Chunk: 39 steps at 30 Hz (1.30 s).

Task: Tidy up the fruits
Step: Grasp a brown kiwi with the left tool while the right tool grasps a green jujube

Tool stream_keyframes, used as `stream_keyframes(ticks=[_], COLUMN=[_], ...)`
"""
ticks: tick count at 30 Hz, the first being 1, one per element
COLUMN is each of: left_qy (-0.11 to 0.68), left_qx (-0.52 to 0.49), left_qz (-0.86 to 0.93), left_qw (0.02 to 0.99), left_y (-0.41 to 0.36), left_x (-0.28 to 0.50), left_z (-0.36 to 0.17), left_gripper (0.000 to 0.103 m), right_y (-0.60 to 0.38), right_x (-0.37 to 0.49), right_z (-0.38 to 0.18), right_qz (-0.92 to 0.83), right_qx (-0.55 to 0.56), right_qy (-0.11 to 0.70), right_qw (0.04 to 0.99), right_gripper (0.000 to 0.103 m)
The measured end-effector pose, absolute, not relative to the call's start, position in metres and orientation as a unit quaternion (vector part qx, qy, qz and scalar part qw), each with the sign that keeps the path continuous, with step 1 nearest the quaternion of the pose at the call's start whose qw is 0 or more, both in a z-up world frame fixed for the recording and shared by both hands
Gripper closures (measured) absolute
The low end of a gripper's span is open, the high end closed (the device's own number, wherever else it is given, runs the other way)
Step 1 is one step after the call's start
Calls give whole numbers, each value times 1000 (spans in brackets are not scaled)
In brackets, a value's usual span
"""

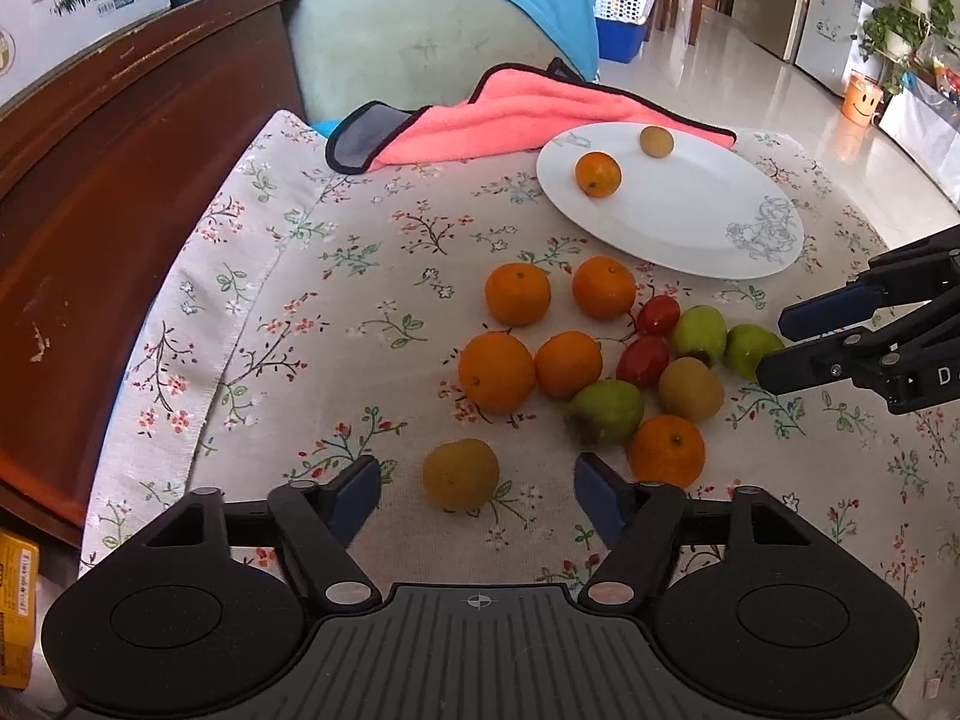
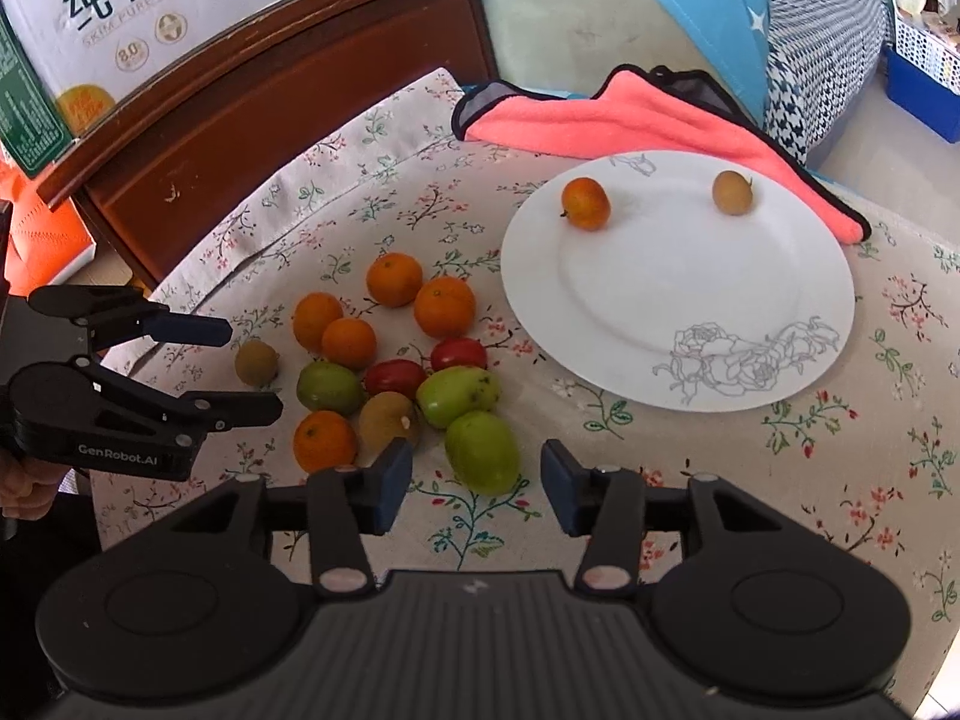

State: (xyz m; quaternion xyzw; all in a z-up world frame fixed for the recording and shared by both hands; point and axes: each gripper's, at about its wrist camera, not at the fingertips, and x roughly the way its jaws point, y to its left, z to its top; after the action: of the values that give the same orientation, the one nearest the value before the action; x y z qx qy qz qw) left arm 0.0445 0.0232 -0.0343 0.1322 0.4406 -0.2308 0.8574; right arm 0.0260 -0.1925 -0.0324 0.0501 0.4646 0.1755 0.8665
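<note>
A white plate holds a small orange and a brown fruit. In front of it, a pile of several oranges, red fruits and green fruits lies on the floral cloth. My left gripper is open around a yellow-brown fruit, its pads clear of it. My right gripper is open around a green fruit, with gaps on both sides.
A pink cloth lies behind the plate. Dark wooden furniture borders the table on the left, with a milk carton box on it. A hand holds the left gripper.
</note>
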Motion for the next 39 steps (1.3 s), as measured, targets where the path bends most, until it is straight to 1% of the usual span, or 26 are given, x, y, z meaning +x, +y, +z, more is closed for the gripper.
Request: stream_keyframes(ticks=[2,4,5,7,10,12,14,15,16,17,18,26,32,39], left_qy=[444,446,447,451,449,449,449,449,449,451,454,444,417,401], left_qx=[127,125,123,121,123,120,119,119,117,114,108,98,79,67], left_qz=[-231,-229,-229,-228,-229,-229,-226,-225,-224,-223,-223,-222,-221,-223], left_qw=[857,856,856,854,855,855,856,857,857,857,856,863,878,886], left_y=[24,23,23,23,22,22,22,23,23,24,25,25,22,9], left_x=[46,48,49,51,50,50,50,50,51,51,52,51,51,54], left_z=[-36,-38,-39,-41,-44,-43,-43,-42,-42,-41,-41,-27,-6,5], left_gripper=[39,45,46,52,58,62,67,72,77,77,77,77,77,77], right_y=[-191,-190,-190,-189,-187,-187,-186,-185,-184,-184,-184,-187,-195,-206], right_x=[28,30,30,31,32,32,32,33,33,32,33,32,32,37], right_z=[-35,-37,-38,-39,-42,-43,-44,-44,-45,-45,-45,-39,-21,-8], right_qz=[173,171,171,172,174,174,175,175,175,175,175,174,171,158], right_qx=[48,47,47,48,44,42,42,40,39,36,36,50,71,91], right_qy=[467,468,469,470,473,473,473,472,472,471,471,468,441,424], right_qw=[866,866,865,864,863,863,863,863,863,864,864,865,878,887], right_gripper=[54,54,54,55,55,57,63,65,68,72,74,74,74,74])
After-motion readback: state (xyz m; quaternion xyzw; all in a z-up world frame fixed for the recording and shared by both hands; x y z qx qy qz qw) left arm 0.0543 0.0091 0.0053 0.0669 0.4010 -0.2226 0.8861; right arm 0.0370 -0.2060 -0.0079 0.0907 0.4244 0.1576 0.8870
